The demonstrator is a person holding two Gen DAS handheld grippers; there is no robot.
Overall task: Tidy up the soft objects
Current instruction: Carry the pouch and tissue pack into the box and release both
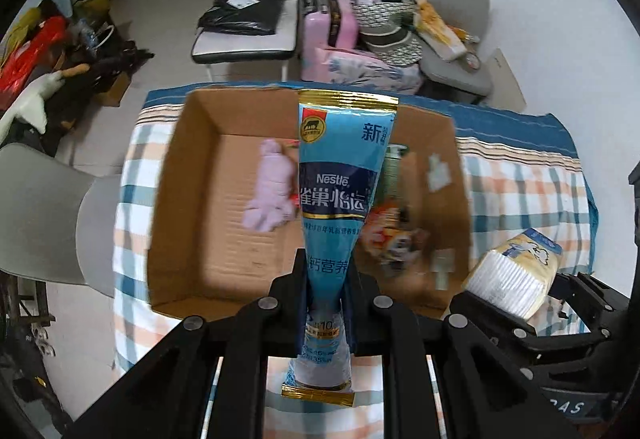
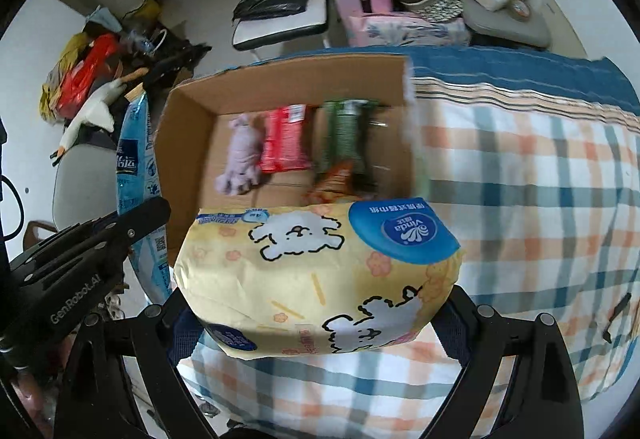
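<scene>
My left gripper is shut on a blue Nestle pouch and holds it upright above the near edge of an open cardboard box. My right gripper is shut on a yellow Vinda tissue pack, held above the checked cloth just in front of the box. Inside the box lie a pink plush toy, a red packet, a green packet and an orange snack bag. The tissue pack also shows in the left wrist view, the pouch in the right wrist view.
The box stands on a table with a checked cloth. A grey chair is at the table's left. Beyond the table are a white chair with a black bag, a pink suitcase and a grey chair with clutter.
</scene>
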